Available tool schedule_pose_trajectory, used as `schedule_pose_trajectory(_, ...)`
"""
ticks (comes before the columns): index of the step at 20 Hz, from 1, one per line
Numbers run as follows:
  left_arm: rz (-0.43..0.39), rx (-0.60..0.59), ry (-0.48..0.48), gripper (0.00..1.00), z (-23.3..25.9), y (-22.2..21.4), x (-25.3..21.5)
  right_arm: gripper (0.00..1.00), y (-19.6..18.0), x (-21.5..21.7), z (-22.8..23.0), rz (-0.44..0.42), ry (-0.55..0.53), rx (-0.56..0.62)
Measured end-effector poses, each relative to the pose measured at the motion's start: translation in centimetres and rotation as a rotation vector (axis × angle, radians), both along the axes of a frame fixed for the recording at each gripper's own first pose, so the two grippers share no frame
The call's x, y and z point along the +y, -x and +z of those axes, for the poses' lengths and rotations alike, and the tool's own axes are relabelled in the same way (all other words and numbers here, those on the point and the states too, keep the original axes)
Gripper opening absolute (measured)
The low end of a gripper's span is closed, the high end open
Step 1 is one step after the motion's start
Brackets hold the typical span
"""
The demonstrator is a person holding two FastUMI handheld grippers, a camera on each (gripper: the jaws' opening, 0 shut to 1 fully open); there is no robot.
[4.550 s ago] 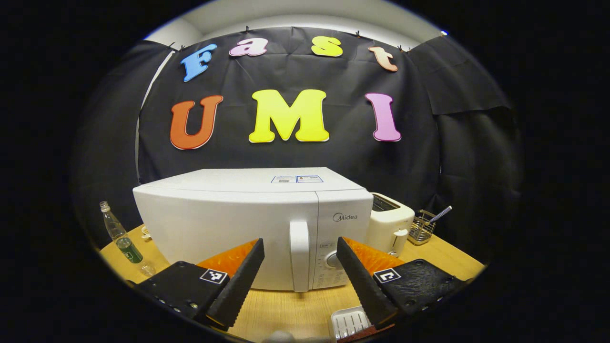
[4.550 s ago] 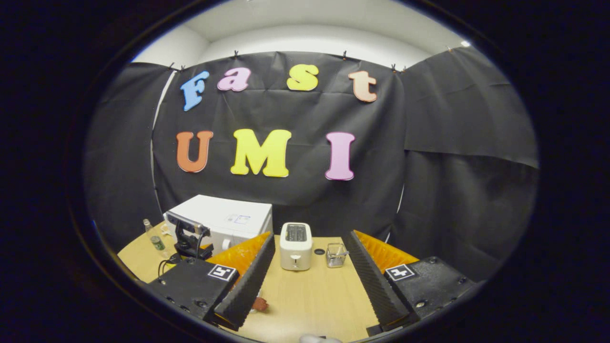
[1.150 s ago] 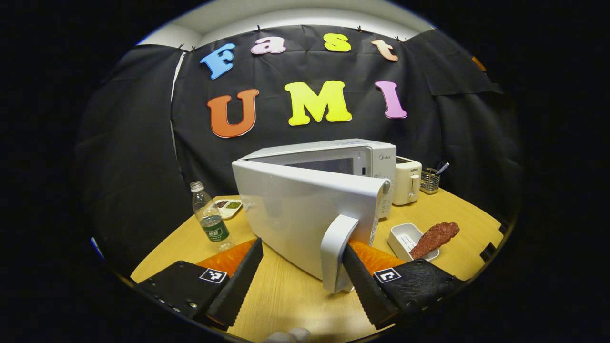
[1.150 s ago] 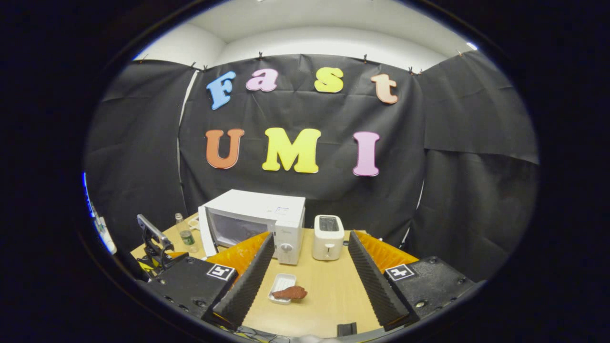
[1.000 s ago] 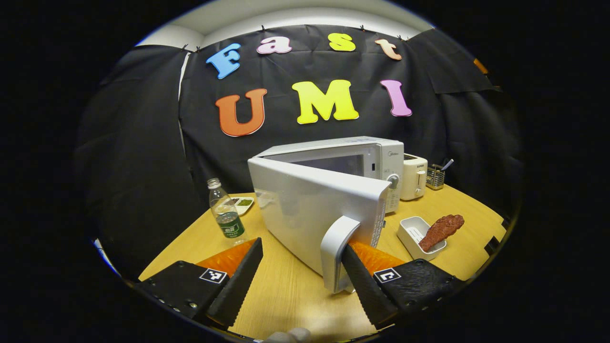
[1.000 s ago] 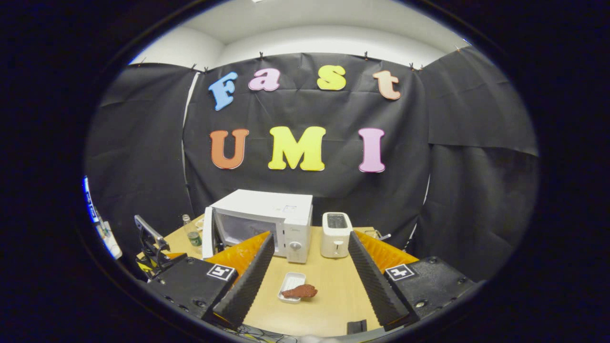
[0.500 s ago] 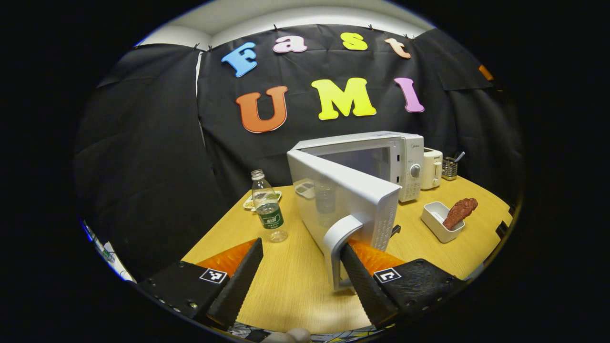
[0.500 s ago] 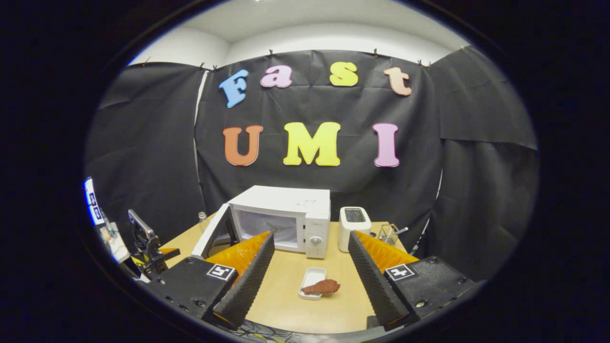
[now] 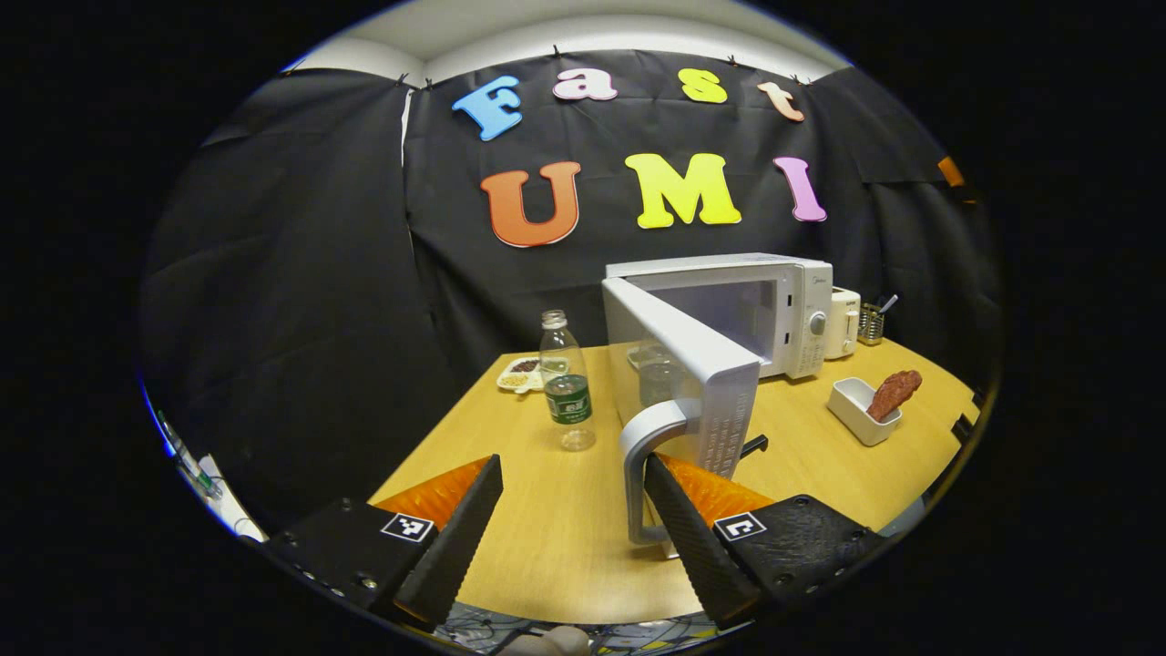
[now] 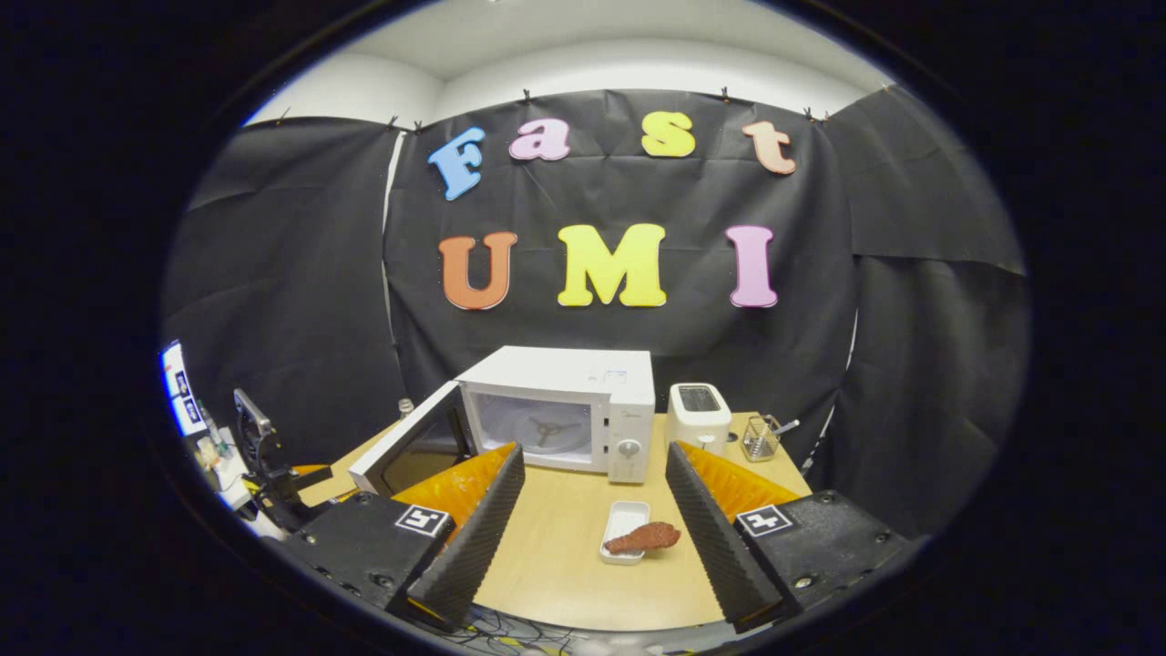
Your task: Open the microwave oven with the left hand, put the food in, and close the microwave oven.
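Now the door (image 9: 685, 364) stands wide, left gripper (image 9: 572, 538) jaws open beside its handle (image 9: 649, 456); next, right gripper (image 10: 590, 533), jaws open, takes the food (image 10: 643, 538).

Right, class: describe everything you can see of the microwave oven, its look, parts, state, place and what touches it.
The microwave oven is a white box that looks like painted metal and plastic, standing on the wooden table beside a white toaster. Its door stands swung wide open on the left-hand hinge. The cavity is lit pale and shows a three-armed turntable hub. A control panel with a round knob sits at the right. One finger of the open left gripper is hooked behind the door's curved handle.
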State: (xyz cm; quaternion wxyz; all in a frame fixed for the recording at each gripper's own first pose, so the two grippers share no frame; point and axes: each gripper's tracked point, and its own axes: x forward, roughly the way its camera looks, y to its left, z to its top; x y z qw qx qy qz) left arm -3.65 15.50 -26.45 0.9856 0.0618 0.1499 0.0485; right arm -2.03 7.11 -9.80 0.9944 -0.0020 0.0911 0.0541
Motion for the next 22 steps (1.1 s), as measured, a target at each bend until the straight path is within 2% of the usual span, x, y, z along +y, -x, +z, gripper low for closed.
schedule_pose_trajectory(1, 0.028, 0.017, -0.004, 0.95, -0.4, 0.3, 1.4, 0.99, 0.0, 0.1, -0.3, 0.0, -0.004, 0.005)
schedule_pose_trajectory(3, 0.075, 0.033, 0.01, 0.96, -0.5, 0.9, 3.3, 0.99, -0.2, 0.2, -0.8, -0.001, -0.016, 0.014)
schedule_pose_trajectory(4, 0.089, 0.03, 0.01, 0.96, -0.4, 1.2, 3.9, 0.92, -0.3, 0.1, -1.1, 0.0, -0.021, 0.013)
schedule_pose_trajectory(5, 0.09, 0.026, 0.005, 0.96, -0.2, 1.5, 4.0, 0.92, -0.5, -0.2, -1.4, -0.007, -0.021, 0.016)
schedule_pose_trajectory(6, 0.086, 0.021, -0.009, 0.96, 0.0, 1.5, 4.0, 0.99, -0.7, -0.7, -2.3, -0.012, -0.022, 0.027)
schedule_pose_trajectory(10, 0.08, 0.039, -0.02, 0.96, -0.2, 2.2, 3.2, 0.99, -2.3, -3.0, -5.3, -0.033, -0.059, 0.072)
schedule_pose_trajectory(15, 0.051, 0.021, 0.011, 0.96, 2.2, 3.1, 0.0, 0.98, -5.2, -7.2, -13.0, -0.033, -0.055, 0.194)
schedule_pose_trajectory(18, 0.038, -0.002, 0.018, 0.96, 4.5, 3.1, -2.1, 0.98, -7.0, -8.5, -18.3, -0.001, -0.099, 0.298)
schedule_pose_trajectory(19, 0.033, -0.011, 0.019, 0.96, 5.3, 2.8, -2.9, 0.9, -7.6, -8.8, -20.0, 0.012, -0.117, 0.338)
schedule_pose_trajectory(20, 0.03, -0.016, 0.019, 0.96, 6.1, 2.5, -3.6, 0.98, -8.3, -9.5, -21.7, 0.013, -0.134, 0.377)
schedule_pose_trajectory(22, 0.033, -0.03, 0.011, 0.96, 7.6, 1.9, -5.0, 0.97, -9.9, -9.9, -24.5, 0.045, -0.182, 0.446)
